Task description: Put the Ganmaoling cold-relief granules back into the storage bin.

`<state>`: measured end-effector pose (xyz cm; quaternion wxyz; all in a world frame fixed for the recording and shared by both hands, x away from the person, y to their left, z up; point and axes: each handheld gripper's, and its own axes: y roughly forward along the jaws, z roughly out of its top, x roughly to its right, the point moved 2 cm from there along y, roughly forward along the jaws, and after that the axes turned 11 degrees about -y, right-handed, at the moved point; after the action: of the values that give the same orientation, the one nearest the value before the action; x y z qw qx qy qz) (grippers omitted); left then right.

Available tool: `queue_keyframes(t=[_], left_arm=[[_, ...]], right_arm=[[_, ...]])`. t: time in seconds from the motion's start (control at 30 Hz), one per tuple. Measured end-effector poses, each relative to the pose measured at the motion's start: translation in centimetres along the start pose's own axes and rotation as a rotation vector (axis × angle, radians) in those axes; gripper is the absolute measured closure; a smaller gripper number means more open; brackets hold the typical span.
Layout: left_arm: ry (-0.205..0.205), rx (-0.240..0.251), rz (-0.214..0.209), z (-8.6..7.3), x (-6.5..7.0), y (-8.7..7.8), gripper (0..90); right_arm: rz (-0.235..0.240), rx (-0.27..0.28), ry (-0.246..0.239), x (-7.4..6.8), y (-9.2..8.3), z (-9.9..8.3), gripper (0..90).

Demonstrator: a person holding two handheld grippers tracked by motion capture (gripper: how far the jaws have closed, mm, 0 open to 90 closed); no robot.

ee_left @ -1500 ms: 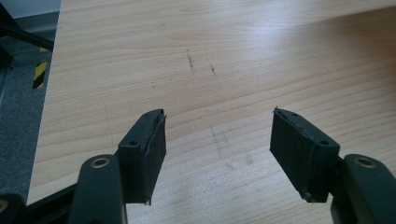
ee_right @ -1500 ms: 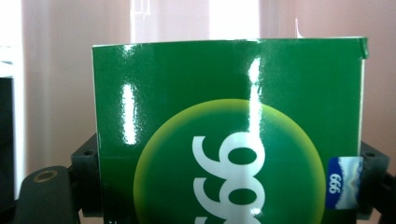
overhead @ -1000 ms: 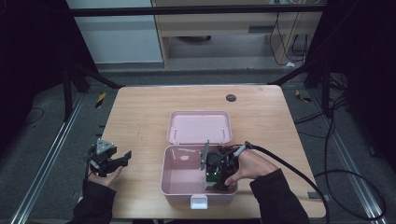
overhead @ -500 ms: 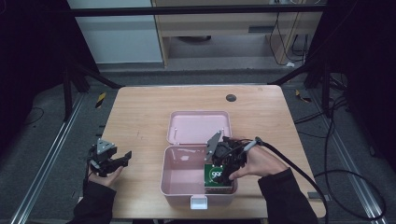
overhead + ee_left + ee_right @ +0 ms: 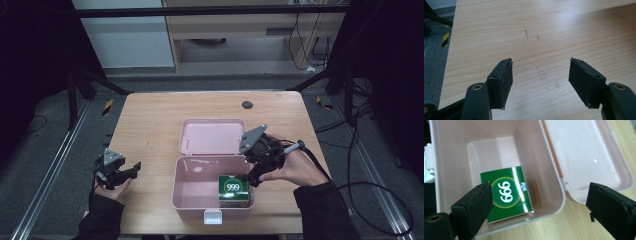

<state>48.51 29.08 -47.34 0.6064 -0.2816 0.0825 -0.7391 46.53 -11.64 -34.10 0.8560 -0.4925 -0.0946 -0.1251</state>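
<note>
A pink box [image 5: 192,200] stands open near the table's front edge, its lid [image 5: 212,137] laid back flat behind it. A green carton marked 999 [image 5: 233,189] lies inside at the box's right end; in the right gripper view the carton [image 5: 506,195] rests on the floor of the box [image 5: 451,152]. My right gripper [image 5: 257,167] hangs open just above the box's right rim, nothing between its jaws [image 5: 536,202]. My left gripper [image 5: 126,172] is open and empty over bare wood [image 5: 540,72] at the table's left front.
A dark round hole cover [image 5: 247,105] sits in the wooden table [image 5: 150,120] near the far edge. A white latch [image 5: 212,217] juts from the box front. Black cable [image 5: 370,187] trails off the table's right side. Metal frame rails flank the table.
My right gripper let go of the green carton, which now lies in the box, and rose back to the right rim with its jaws apart. The left gripper stayed put.
</note>
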Motion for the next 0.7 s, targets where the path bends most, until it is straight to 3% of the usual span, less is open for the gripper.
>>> queue_keyframes(t=[0.4, 0.7], left_arm=[[0.000, 0.000, 0.000, -0.1, 0.1, 0.0, 34.8], [0.008, -0.008, 0.002, -0.1, 0.0, 0.1, 34.6]], right_arm=[[-0.140, 0.111, 0.149, 0.3, -2.5, -4.6, 5.0], [-0.267, 0.202, 0.319, 0.3, -2.1, -8.7, 4.3]])
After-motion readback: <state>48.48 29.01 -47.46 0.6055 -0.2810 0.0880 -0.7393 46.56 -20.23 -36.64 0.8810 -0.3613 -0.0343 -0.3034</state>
